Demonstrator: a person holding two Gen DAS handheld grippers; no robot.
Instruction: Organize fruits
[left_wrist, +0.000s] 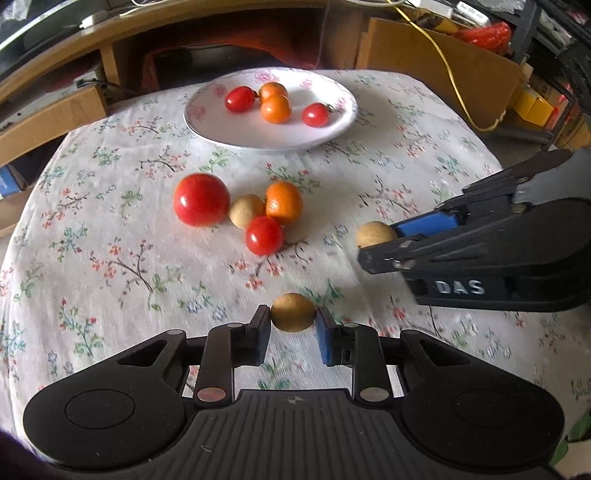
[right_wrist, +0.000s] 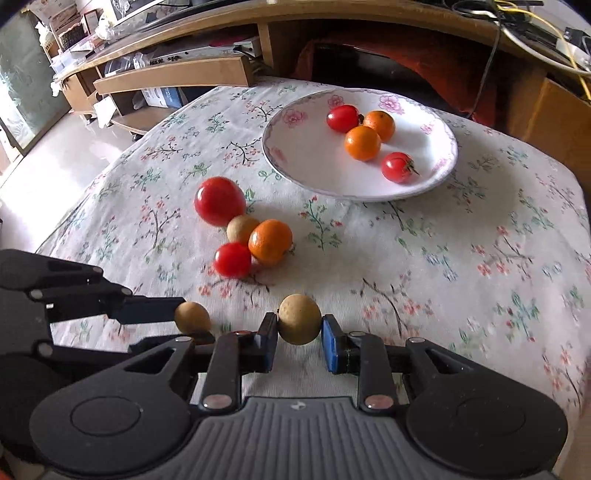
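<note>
My left gripper (left_wrist: 292, 325) is shut on a tan longan (left_wrist: 293, 312), held just above the floral cloth. My right gripper (right_wrist: 299, 332) is shut on a second longan (right_wrist: 299, 319). Each gripper shows in the other's view: the right gripper (left_wrist: 376, 240) with its longan (left_wrist: 373, 232), the left gripper (right_wrist: 192, 321) with its longan (right_wrist: 192, 316). On the cloth a big red tomato (left_wrist: 201, 199), a third longan (left_wrist: 246, 211), an orange (left_wrist: 283, 202) and a cherry tomato (left_wrist: 264, 235) lie clustered. A white flowered plate (left_wrist: 221, 125) at the far side holds two cherry tomatoes and two oranges.
The table under the floral cloth (left_wrist: 110, 258) ends close behind the plate. Beyond it stand a wooden desk (right_wrist: 184, 74), cardboard boxes (left_wrist: 443, 66) and a yellow cable (left_wrist: 447, 70). Bare floor (right_wrist: 48, 155) lies to the left.
</note>
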